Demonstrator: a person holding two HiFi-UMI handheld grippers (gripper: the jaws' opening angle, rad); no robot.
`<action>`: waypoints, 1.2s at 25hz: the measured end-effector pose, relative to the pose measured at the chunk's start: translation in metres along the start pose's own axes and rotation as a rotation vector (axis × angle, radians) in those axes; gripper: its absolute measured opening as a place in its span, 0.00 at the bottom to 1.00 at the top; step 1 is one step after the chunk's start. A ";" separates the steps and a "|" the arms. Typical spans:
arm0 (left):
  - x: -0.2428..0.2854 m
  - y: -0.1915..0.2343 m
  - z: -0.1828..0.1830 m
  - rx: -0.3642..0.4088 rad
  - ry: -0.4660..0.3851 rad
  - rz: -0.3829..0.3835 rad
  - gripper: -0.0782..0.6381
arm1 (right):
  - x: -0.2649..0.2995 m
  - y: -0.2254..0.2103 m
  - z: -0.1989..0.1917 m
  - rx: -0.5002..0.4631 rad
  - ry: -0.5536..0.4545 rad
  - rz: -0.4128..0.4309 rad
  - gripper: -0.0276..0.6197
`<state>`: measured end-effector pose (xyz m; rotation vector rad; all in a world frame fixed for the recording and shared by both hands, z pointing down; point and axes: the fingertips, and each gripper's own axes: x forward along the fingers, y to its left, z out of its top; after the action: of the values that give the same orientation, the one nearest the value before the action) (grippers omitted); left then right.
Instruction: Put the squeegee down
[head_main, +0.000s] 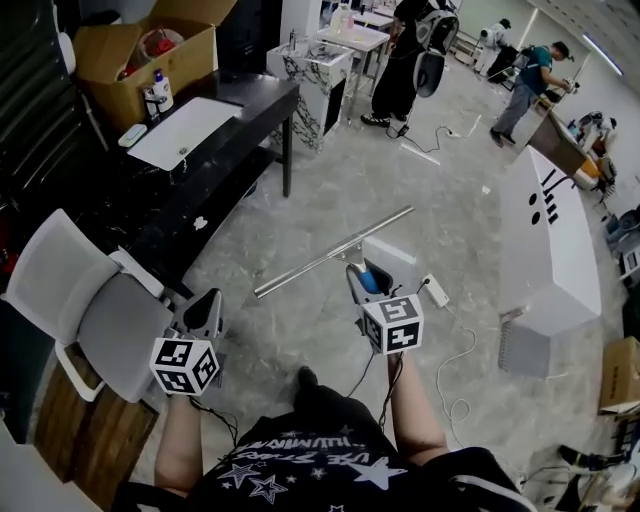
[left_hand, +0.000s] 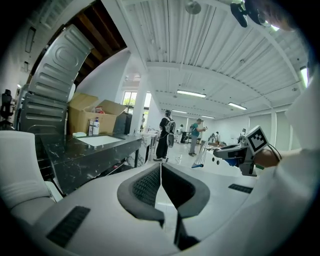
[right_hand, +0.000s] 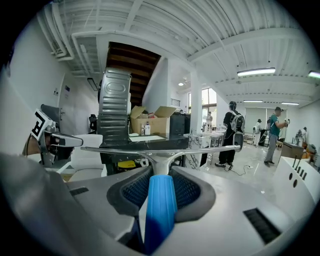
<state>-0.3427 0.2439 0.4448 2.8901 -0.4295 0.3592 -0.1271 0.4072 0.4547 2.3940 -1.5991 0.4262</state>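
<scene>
Grey marble floor; black table left; right tool grips squeegee.

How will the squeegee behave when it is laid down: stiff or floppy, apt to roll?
The squeegee probably stays stiff: its long metal bar looks straight though held only by its handle. The round blue handle may twist inside the right claw. Laid down, the wide bar should likely stop rolling.
</scene>
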 end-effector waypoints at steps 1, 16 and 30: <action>0.015 0.000 0.005 0.002 0.002 0.004 0.14 | 0.013 -0.012 0.005 -0.005 -0.001 0.010 0.26; 0.148 0.019 0.050 -0.037 -0.027 0.089 0.14 | 0.138 -0.106 0.059 -0.077 -0.012 0.127 0.26; 0.278 0.120 0.080 -0.071 -0.048 0.090 0.14 | 0.286 -0.149 0.095 -0.094 0.013 0.111 0.26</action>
<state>-0.1050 0.0414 0.4612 2.8216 -0.5699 0.2833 0.1253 0.1847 0.4661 2.2375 -1.7121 0.3769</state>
